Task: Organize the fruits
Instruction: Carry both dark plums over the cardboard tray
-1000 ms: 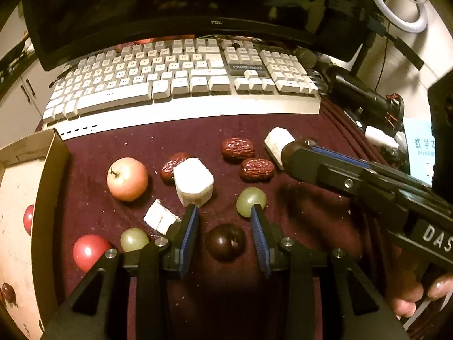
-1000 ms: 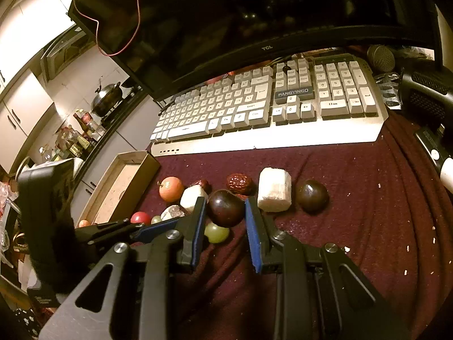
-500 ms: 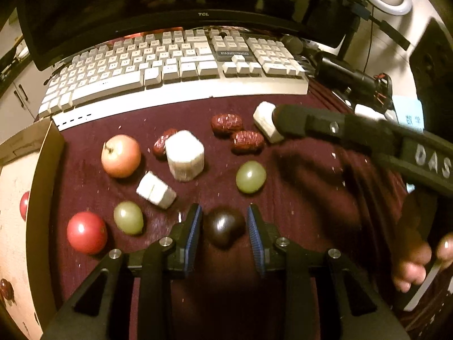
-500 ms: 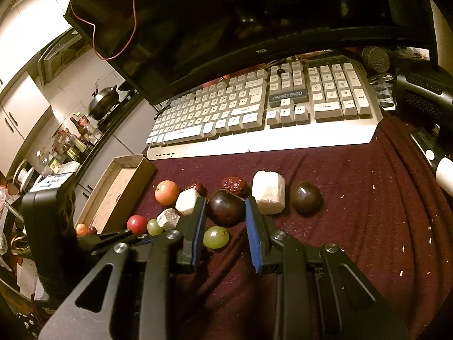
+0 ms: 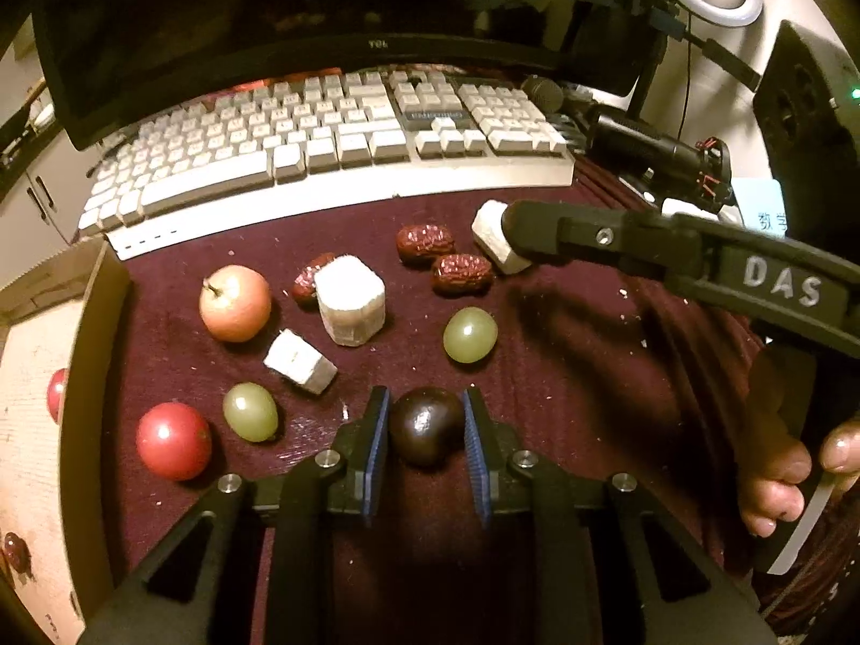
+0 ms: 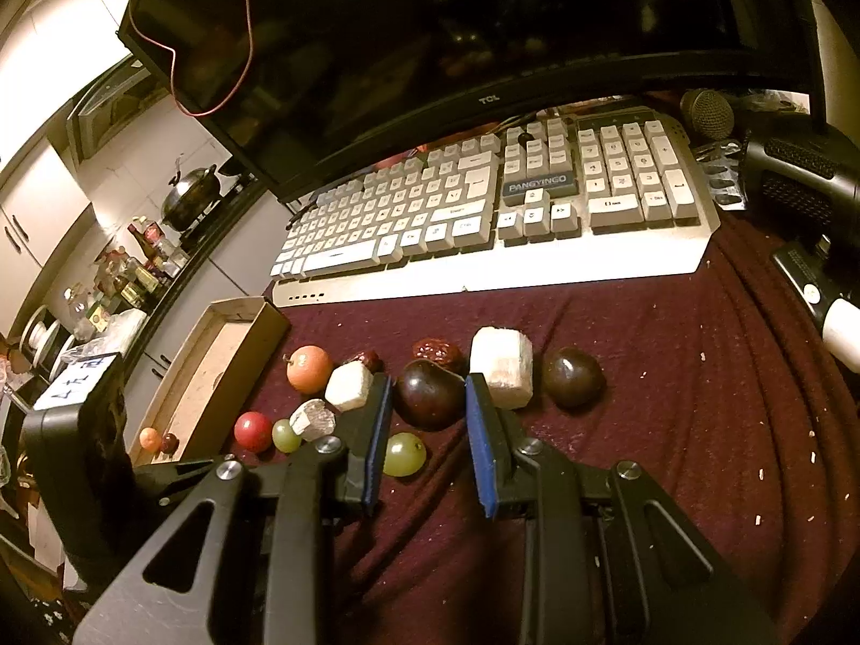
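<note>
My left gripper (image 5: pixel 422 432) is shut on a dark plum (image 5: pixel 424 427) and holds it above the maroon cloth (image 5: pixel 564 403). My right gripper (image 6: pixel 427 395) is shut on a second dark plum (image 6: pixel 430 395), lifted over the fruits. A third dark plum (image 6: pixel 572 376) lies on the cloth to its right. Below lie a small apple (image 5: pixel 235 302), a red tomato (image 5: pixel 173 441), two green grapes (image 5: pixel 250 411) (image 5: pixel 470 334), red dates (image 5: pixel 462 274) and white chunks (image 5: pixel 350 301). The right gripper's arm (image 5: pixel 699 263) crosses the left wrist view.
A cardboard tray (image 5: pixel 32 430) holding a few small fruits stands at the left edge, also in the right wrist view (image 6: pixel 226 355). A white keyboard (image 5: pixel 333 156) and a monitor (image 6: pixel 484 27) are behind the fruits. A microphone and cables (image 6: pixel 795 183) lie at right.
My left gripper has closed on the dark plum and pulled back and up with it. My right gripper has risen a little with its plum still held.
</note>
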`<state>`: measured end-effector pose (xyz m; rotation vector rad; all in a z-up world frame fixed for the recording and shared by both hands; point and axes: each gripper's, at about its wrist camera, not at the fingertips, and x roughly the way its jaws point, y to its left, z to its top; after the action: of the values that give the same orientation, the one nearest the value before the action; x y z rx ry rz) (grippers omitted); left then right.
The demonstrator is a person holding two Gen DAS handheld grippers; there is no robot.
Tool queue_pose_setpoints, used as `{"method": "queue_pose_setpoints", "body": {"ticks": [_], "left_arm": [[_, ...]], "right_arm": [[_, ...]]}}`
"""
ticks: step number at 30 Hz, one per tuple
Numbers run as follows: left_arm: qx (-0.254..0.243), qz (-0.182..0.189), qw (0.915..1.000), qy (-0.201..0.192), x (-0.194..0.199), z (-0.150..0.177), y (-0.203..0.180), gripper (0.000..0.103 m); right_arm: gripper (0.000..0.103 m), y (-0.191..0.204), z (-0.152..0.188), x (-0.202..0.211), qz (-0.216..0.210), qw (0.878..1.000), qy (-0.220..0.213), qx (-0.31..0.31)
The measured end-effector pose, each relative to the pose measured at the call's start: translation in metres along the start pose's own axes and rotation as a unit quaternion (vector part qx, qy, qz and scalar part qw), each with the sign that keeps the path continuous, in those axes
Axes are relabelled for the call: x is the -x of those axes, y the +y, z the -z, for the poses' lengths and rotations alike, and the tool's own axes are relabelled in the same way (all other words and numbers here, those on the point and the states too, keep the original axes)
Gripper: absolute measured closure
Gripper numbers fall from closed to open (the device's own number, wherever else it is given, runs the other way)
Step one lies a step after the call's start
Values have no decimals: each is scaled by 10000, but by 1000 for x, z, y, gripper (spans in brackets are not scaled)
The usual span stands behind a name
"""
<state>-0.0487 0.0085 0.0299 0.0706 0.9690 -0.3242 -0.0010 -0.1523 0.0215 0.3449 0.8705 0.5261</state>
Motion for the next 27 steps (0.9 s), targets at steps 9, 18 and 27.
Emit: {"method": "queue_pose_setpoints", "body": {"ticks": [9, 18, 27], "left_arm": [[315, -200, 9970, -676, 66, 16, 16, 77], [922, -860, 9851, -1169, 127, 48, 79, 77], [1394, -1656, 9729, -817, 135, 54, 181, 77]], "right_arm": [[74, 6, 2, 0, 86, 9997, -126, 216], [74, 25, 7, -7, 226, 9990, -34, 374], [74, 148, -4, -41, -318, 9900, 370, 1321]]}}
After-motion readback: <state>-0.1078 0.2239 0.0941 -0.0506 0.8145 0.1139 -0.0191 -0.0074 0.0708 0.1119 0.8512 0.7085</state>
